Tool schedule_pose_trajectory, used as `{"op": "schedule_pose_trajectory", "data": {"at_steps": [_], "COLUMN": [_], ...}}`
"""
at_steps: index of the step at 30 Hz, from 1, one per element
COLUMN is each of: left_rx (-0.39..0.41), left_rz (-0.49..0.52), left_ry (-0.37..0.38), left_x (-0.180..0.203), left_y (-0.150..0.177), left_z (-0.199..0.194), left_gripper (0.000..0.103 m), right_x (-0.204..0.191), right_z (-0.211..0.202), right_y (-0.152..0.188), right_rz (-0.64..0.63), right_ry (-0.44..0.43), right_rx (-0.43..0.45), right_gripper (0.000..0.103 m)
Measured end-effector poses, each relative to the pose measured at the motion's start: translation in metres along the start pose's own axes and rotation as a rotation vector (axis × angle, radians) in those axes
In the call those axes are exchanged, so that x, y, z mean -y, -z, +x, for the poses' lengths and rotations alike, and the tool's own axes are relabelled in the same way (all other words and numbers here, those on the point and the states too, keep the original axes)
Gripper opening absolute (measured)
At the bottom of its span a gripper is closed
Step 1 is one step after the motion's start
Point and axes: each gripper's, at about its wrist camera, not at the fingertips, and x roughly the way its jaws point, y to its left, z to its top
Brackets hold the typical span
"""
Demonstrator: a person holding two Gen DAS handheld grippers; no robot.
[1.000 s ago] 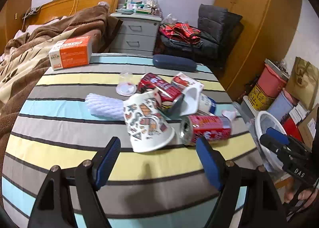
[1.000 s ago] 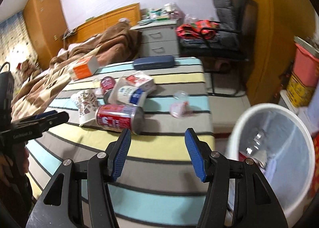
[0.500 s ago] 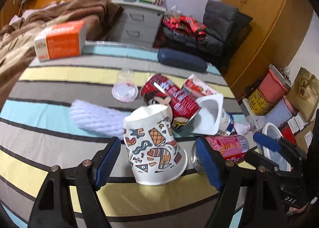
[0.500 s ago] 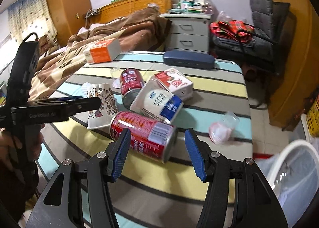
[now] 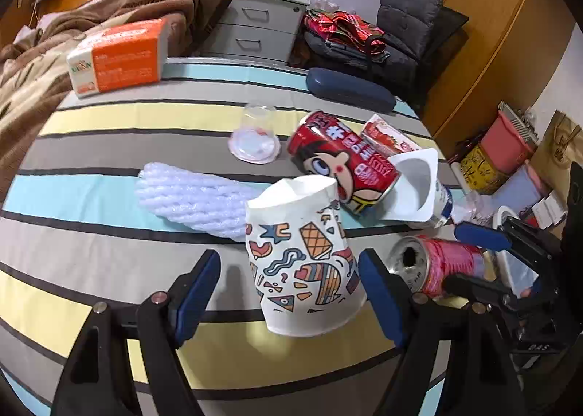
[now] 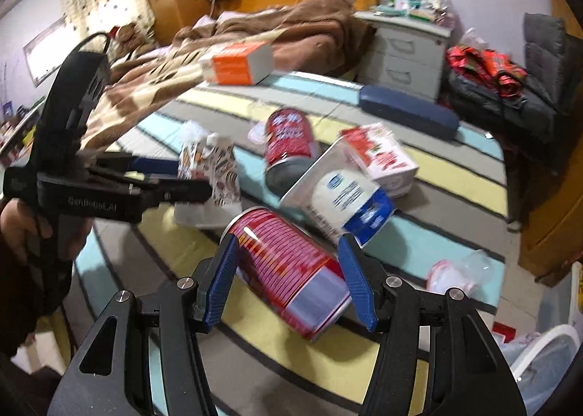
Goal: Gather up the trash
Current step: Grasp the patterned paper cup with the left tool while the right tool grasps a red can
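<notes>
On the striped table [image 5: 109, 132], trash lies in a loose heap. The left gripper [image 5: 289, 292] has its jaws apart around the patterned paper cup [image 5: 302, 259], which lies on its side; the right gripper [image 6: 288, 281] likewise straddles a red can [image 6: 288, 266], unclamped. Each is lined up to close. The bin [image 6: 546, 361] waits just beside the table edge, presumably for quick drops.

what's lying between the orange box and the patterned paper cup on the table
In the left wrist view, a clear plastic cup and a white foam sleeve lie between the orange box and the patterned paper cup; otherwise only striped tablecloth.
</notes>
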Motion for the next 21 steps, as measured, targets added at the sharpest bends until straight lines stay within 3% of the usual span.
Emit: {"op": "schedule_pose_trajectory", "data": {"at_steps": [7,11,21], "left_rx": [-0.011,-0.017,-0.029], "left_rz": [-0.034,-0.07,-0.044], "left_ry": [0.022,0.048,-0.005], "left_x": [-0.003,0.001,0.018], "left_y": [0.0,0.0,0.005], "left_z": [0.003,0.009,0.018], "left_gripper": [0.079,0.079,0.079], "right_x": [-0.015,-0.015,0.009], "right_z": [-0.005,0.005,-0.002], "right_y": [0.006,0.009,0.023], "right_rz": [-0.079,-0.104,0.076], "right_ry": [0.001,0.053,0.05], "right_rx": [-0.043,-0.09,-0.054], "right_gripper": [0.059,0.06,0.06]}}
